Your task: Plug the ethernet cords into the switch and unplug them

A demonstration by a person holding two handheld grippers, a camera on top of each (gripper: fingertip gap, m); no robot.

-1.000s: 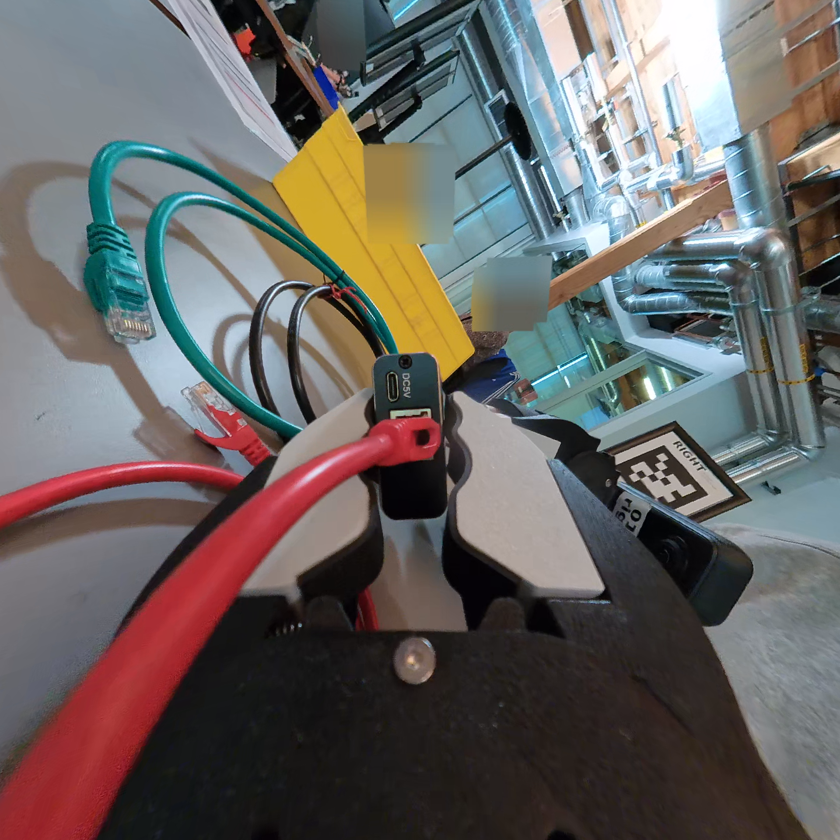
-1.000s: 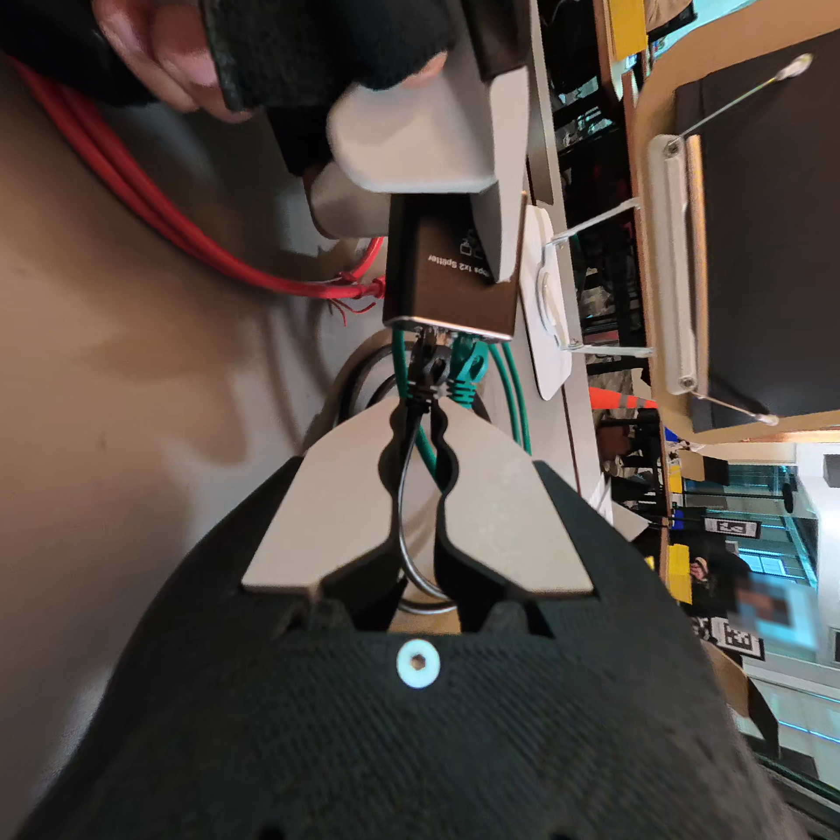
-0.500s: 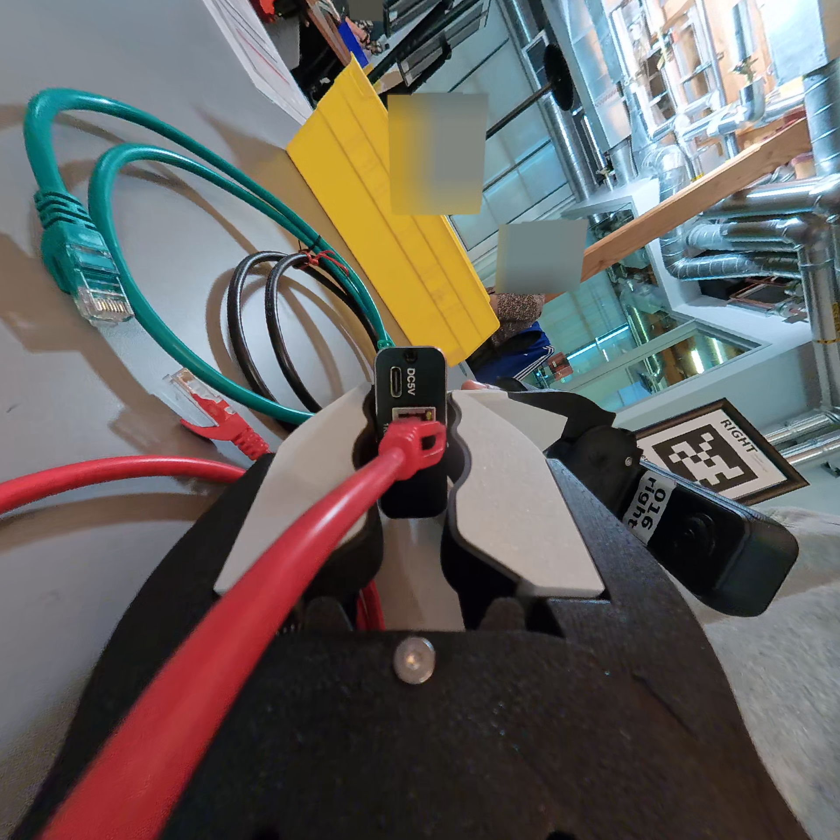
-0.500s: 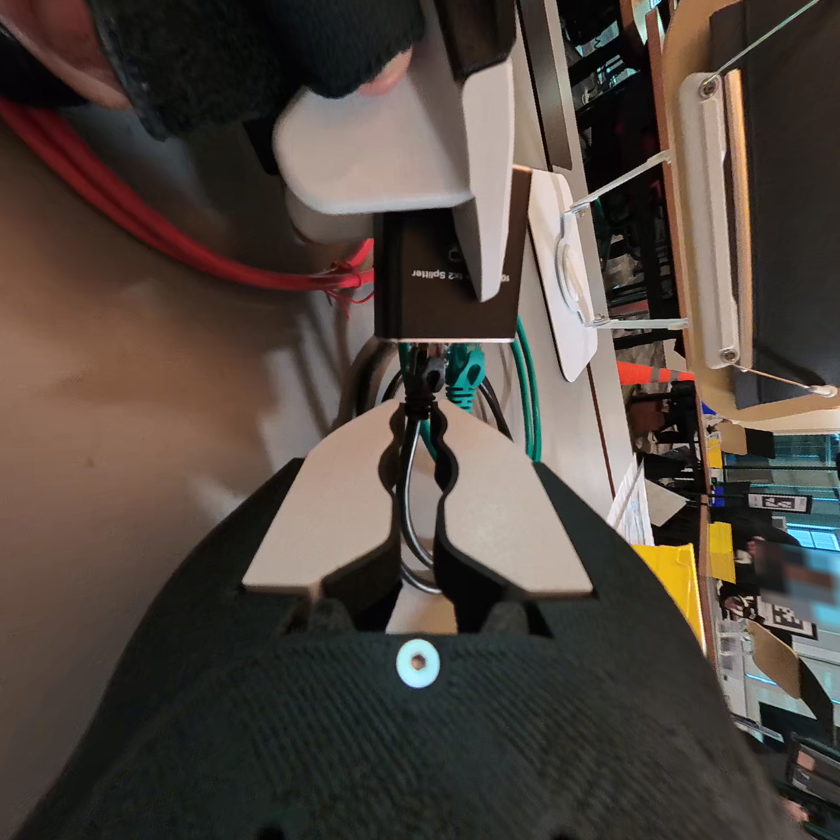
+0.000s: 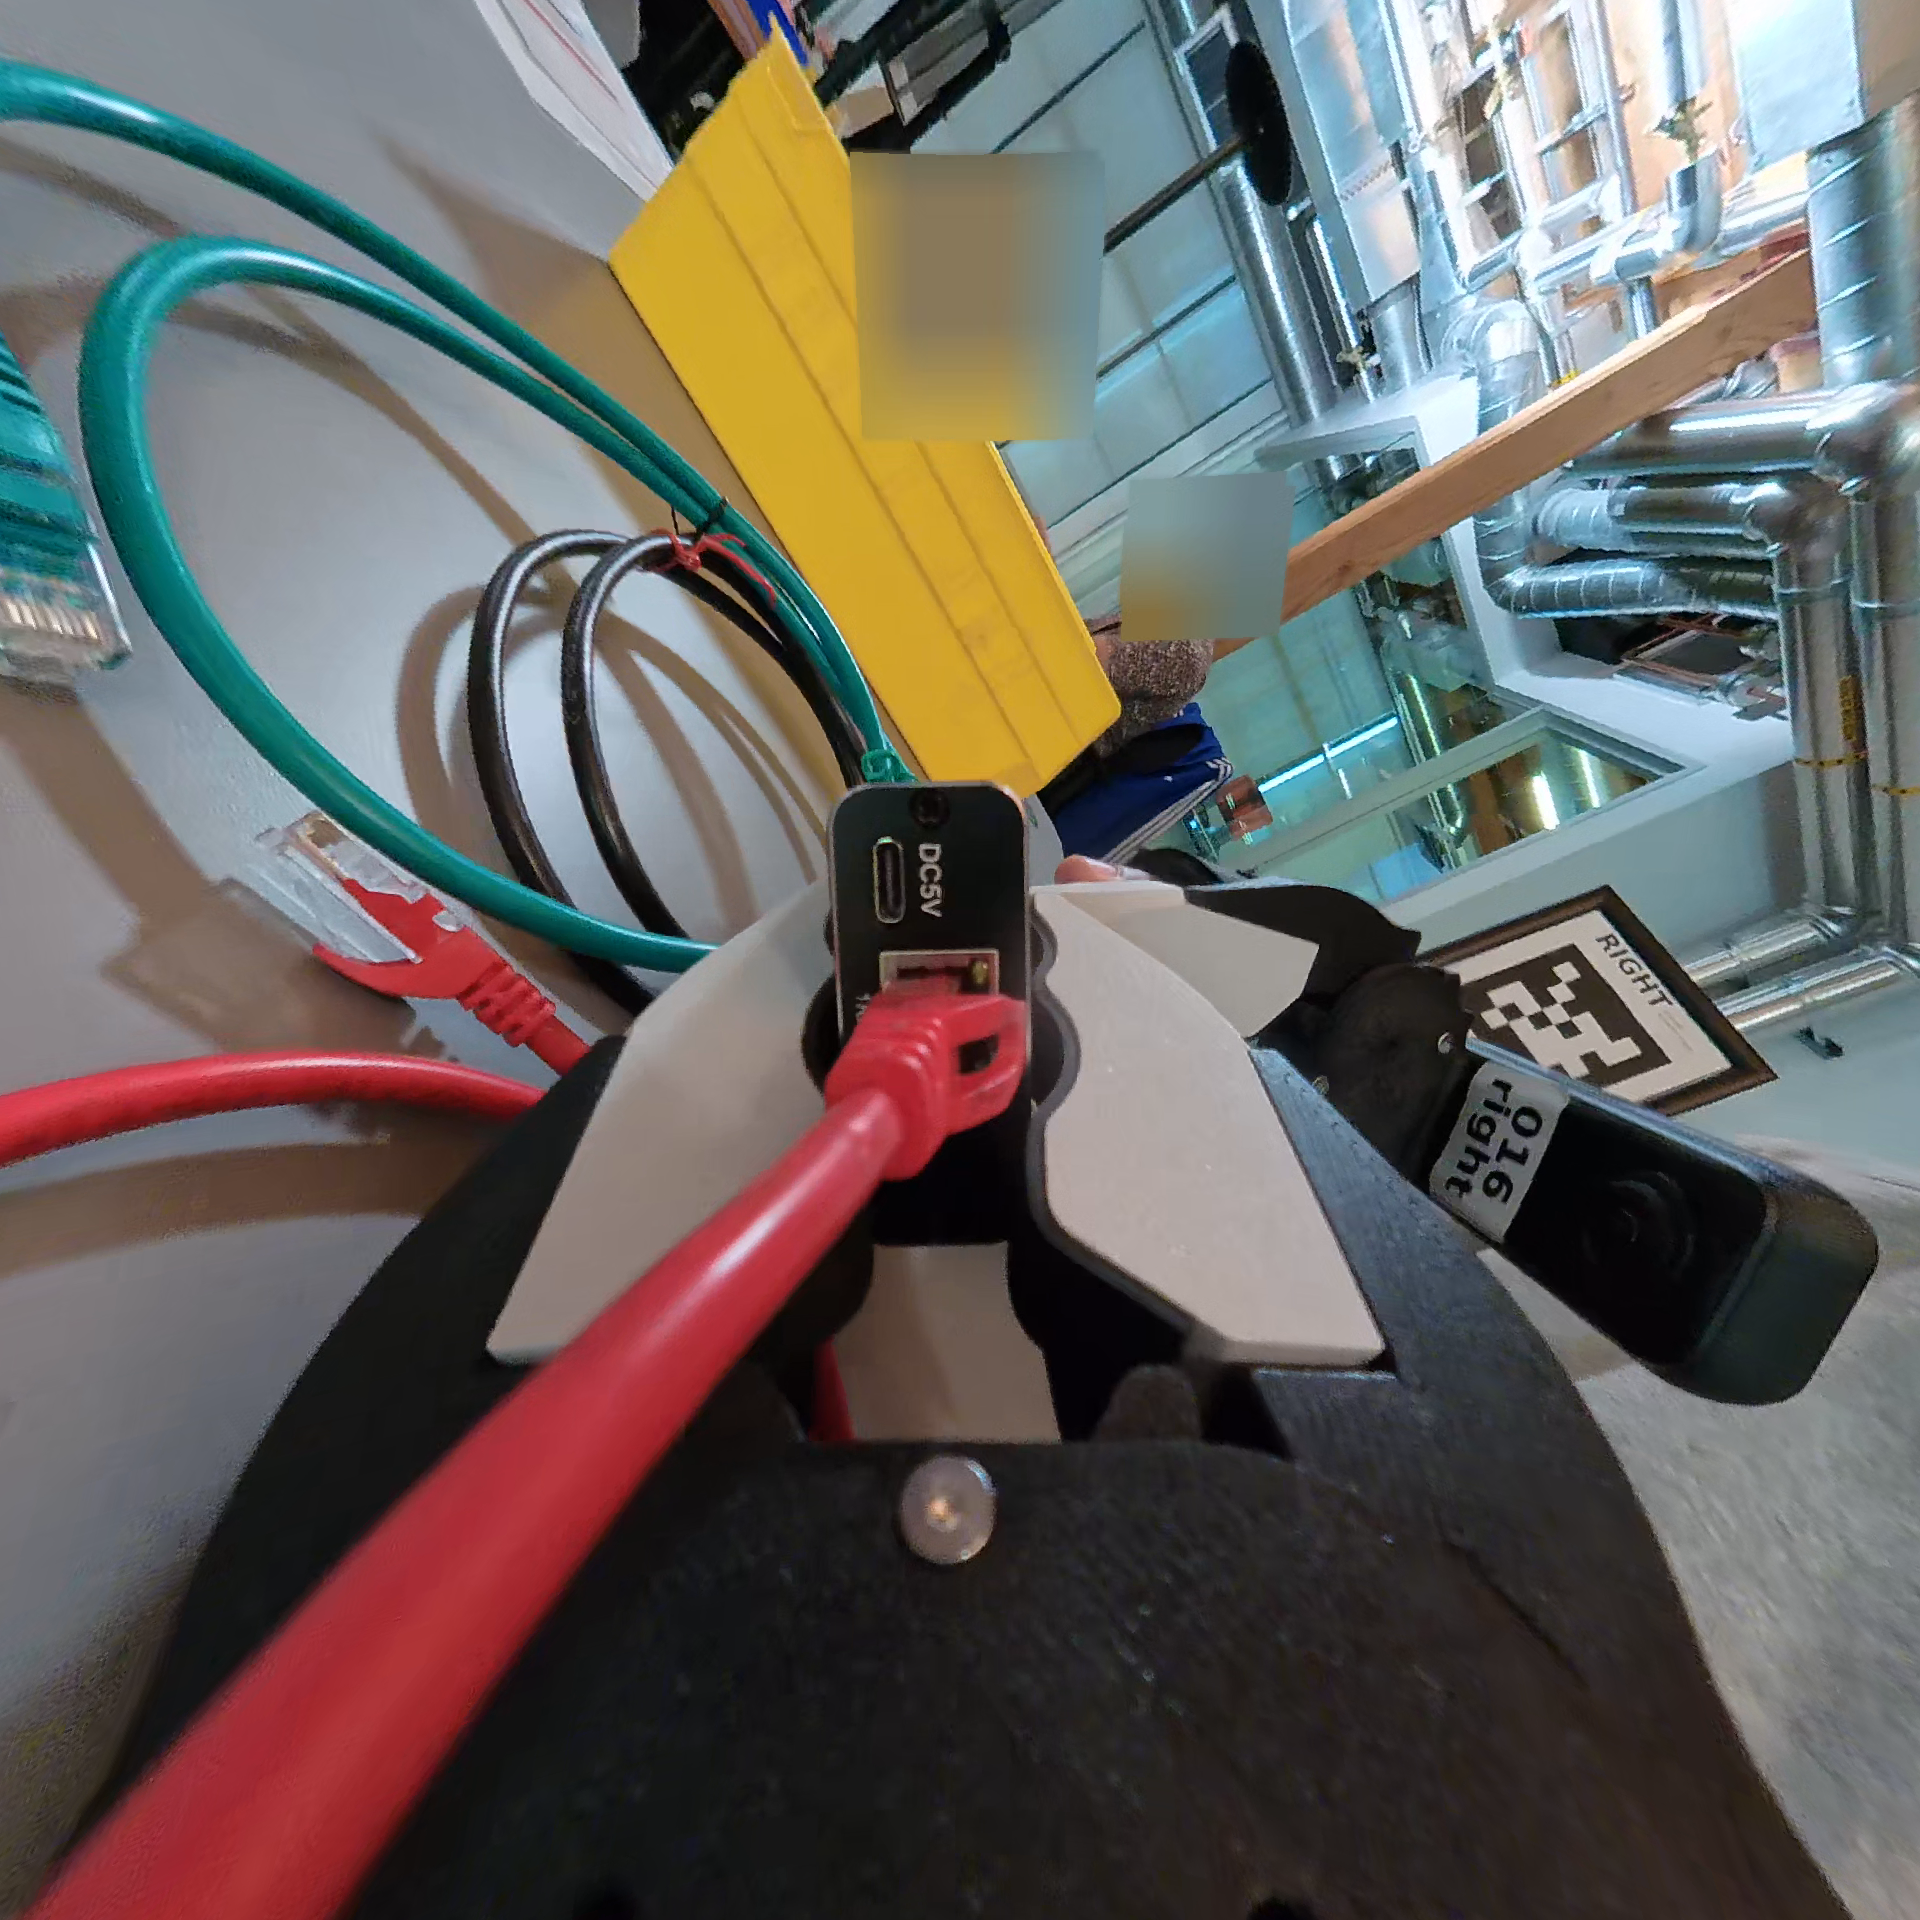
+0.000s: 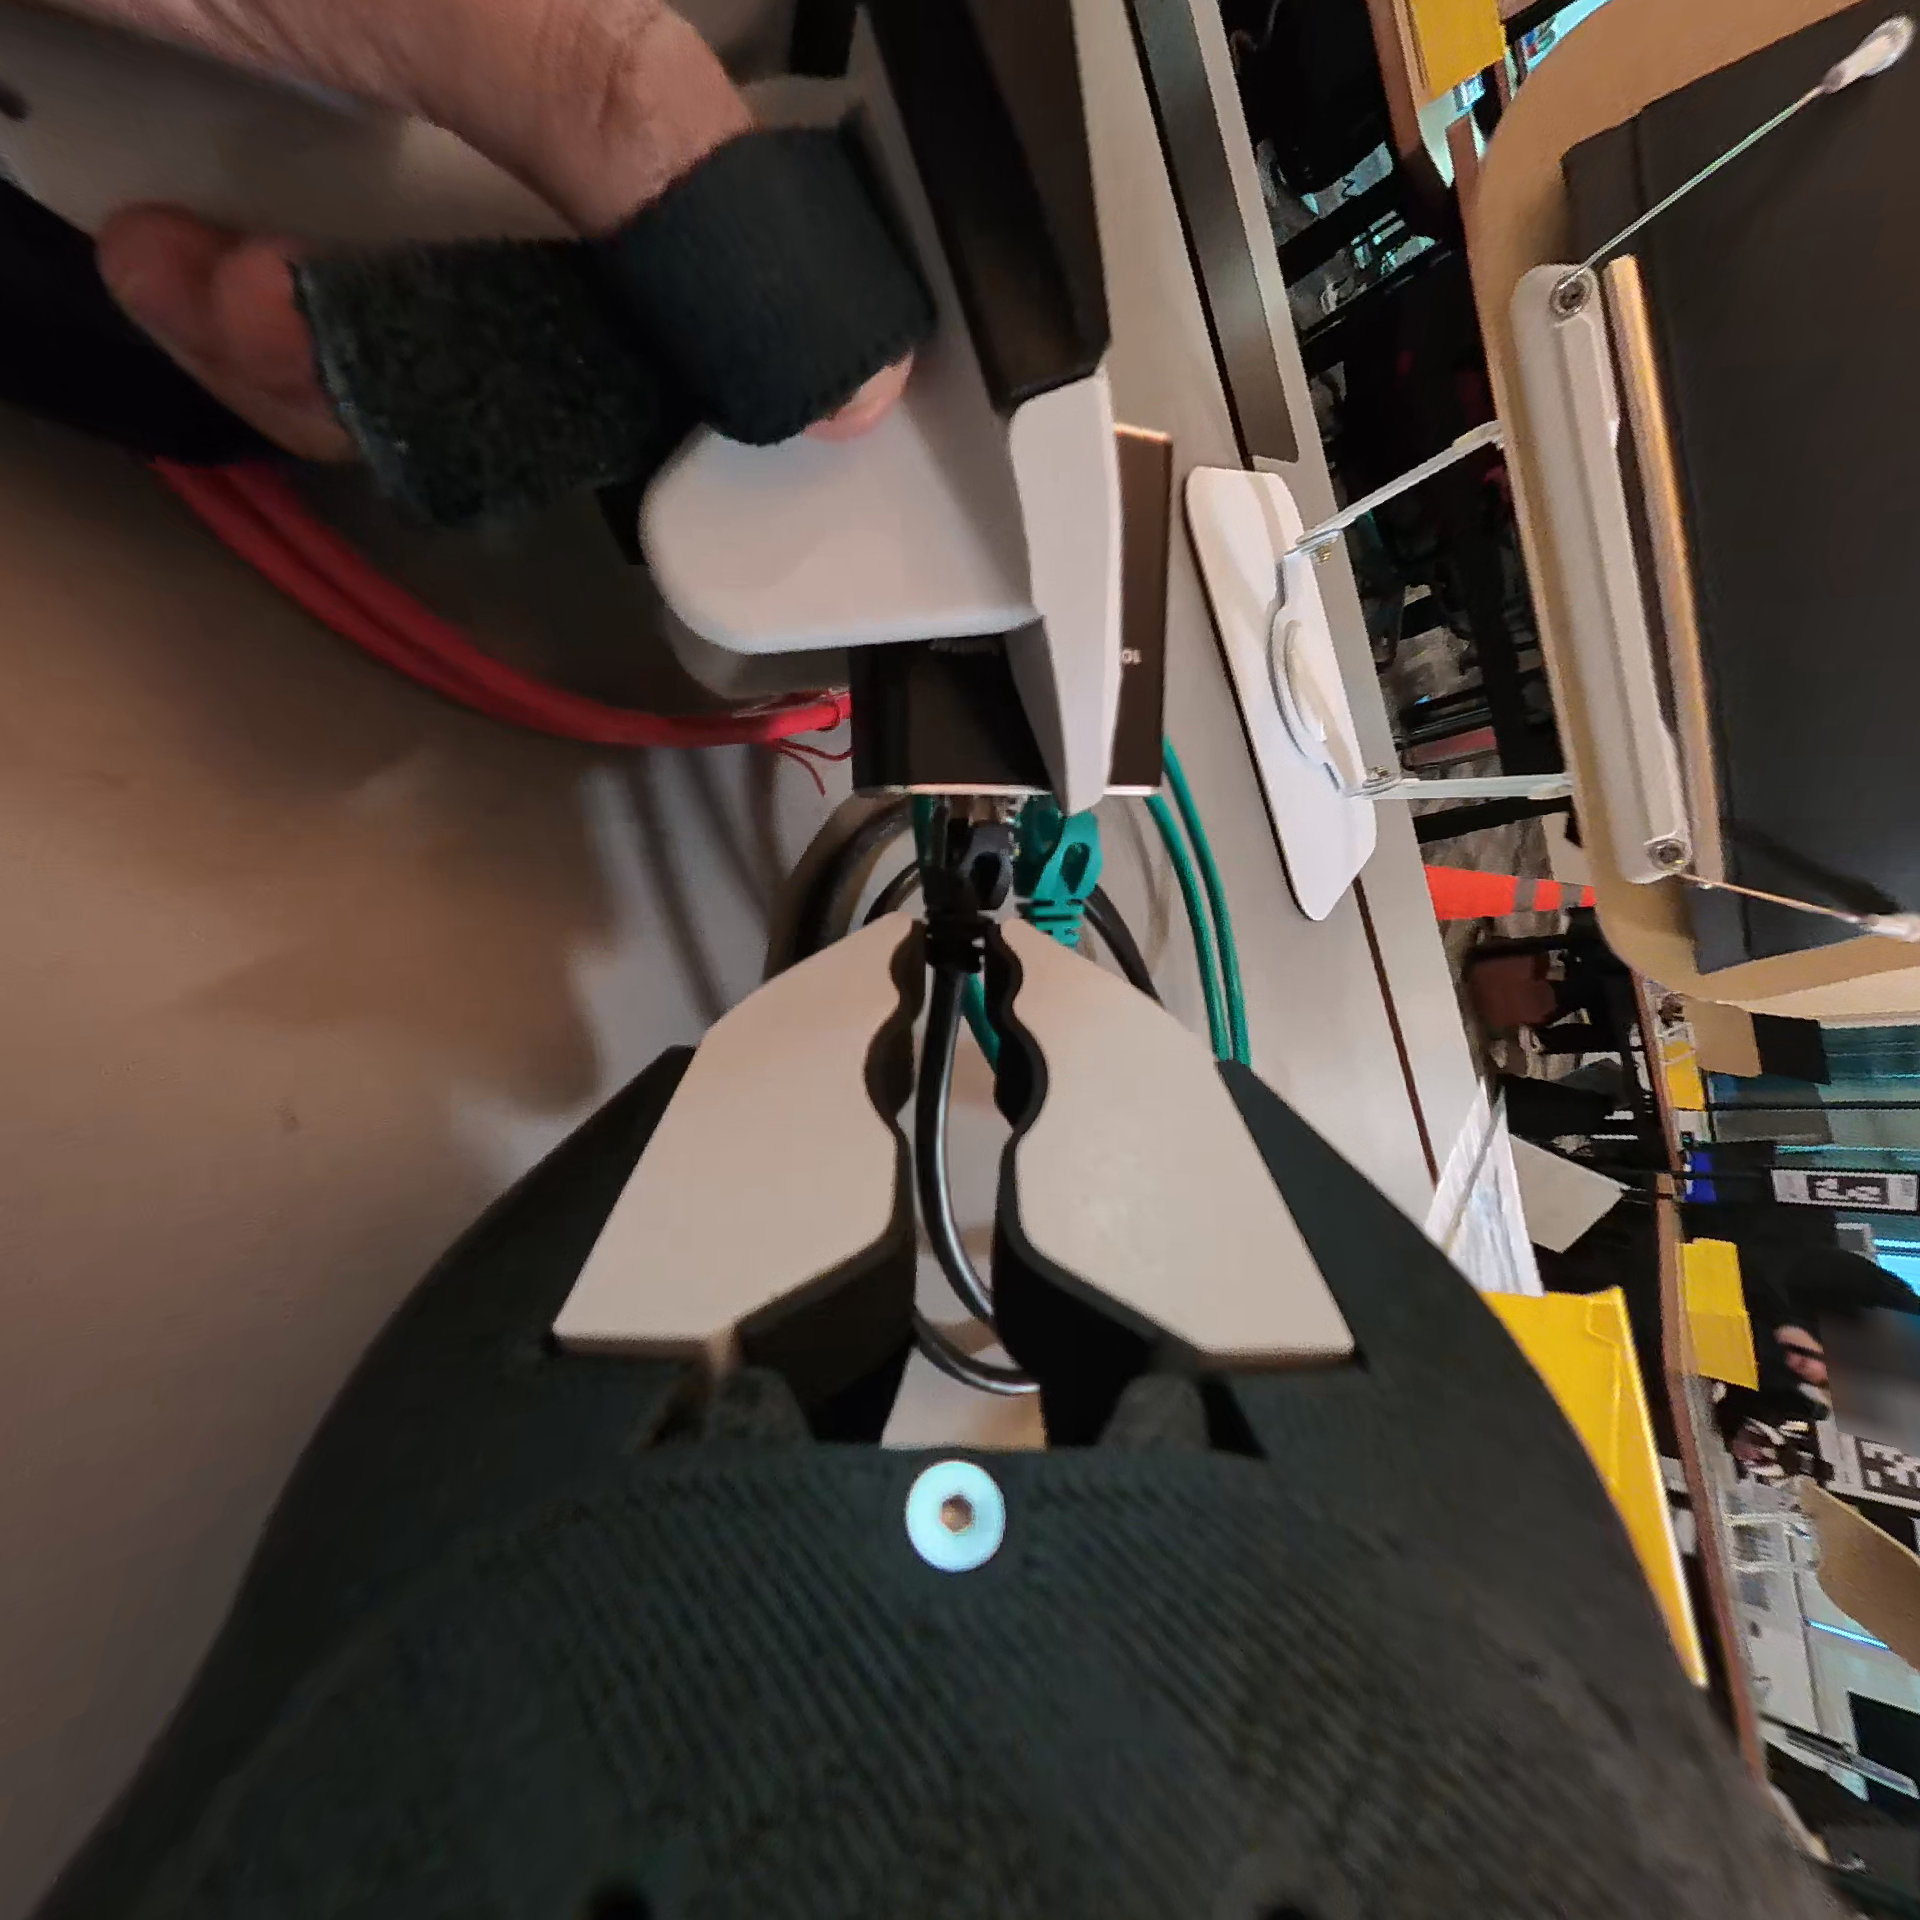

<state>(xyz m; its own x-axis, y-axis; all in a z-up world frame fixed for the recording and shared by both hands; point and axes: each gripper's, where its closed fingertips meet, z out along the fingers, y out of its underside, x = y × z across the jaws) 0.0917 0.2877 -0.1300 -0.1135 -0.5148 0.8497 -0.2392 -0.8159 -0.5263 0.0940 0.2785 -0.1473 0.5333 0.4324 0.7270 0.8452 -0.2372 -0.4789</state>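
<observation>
My left gripper (image 5: 930, 920) is shut on the small black switch (image 5: 928, 862) and holds it above the grey table. A red ethernet plug (image 5: 925, 1060) sits in the port facing me, and its red cord (image 5: 582, 1403) runs down to the left. In the right wrist view my right gripper (image 6: 961, 930) is shut on the black cord (image 6: 935, 1122) just behind its plug (image 6: 971, 857), which is at the switch's (image 6: 935, 727) other face beside a plugged-in green plug (image 6: 1065, 868). I cannot tell how deep the black plug sits.
A loose red plug (image 5: 384, 925), green cord loops (image 5: 208, 644) and black cord loops (image 5: 530, 717) lie on the table (image 5: 156, 1299). A yellow bin (image 5: 873, 468) stands behind. The person's hand (image 6: 499, 343) holds the left gripper. A white stand (image 6: 1278, 675) is at the right.
Both grippers keep their hold. The switch has turned a little, so the left finger covers more of it in the right wrist view. Both views have swung slightly.
</observation>
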